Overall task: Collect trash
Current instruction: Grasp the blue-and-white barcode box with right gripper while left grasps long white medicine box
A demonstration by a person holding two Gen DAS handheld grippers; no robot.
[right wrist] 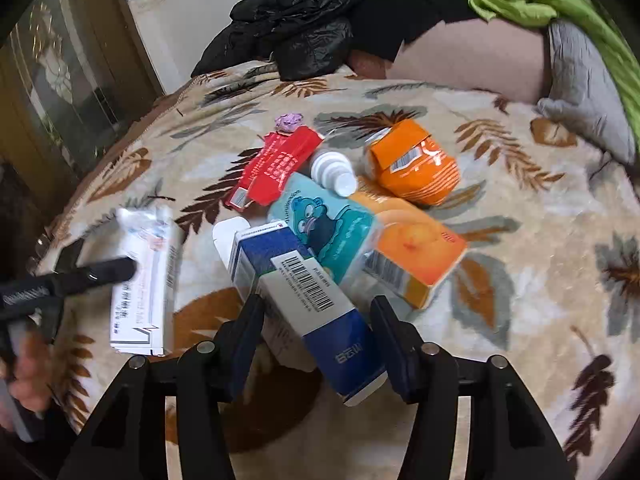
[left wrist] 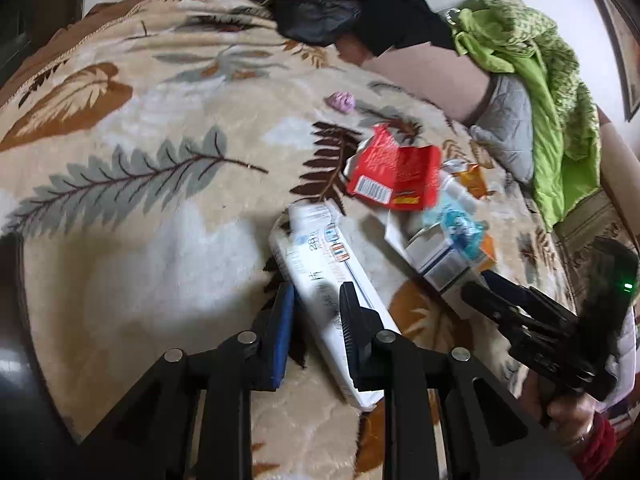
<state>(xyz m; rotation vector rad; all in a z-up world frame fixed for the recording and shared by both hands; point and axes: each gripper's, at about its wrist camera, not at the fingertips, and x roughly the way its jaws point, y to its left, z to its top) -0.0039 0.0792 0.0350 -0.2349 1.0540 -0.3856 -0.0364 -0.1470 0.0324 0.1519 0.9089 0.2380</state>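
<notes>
Left wrist view: left gripper [left wrist: 316, 320] clenched on the white box [left wrist: 320, 264], which lies slanted on the blanket [left wrist: 140, 240] with its middle between the jaws. The red wrapper [left wrist: 396, 176] lies beyond it.

Right wrist view: right gripper [right wrist: 316, 332] released, jaws astride the blue box [right wrist: 304, 292], pads not touching it. The box lies tilted against the teal packet [right wrist: 328, 228]. An orange carton [right wrist: 416, 248] lies just beside.
</notes>
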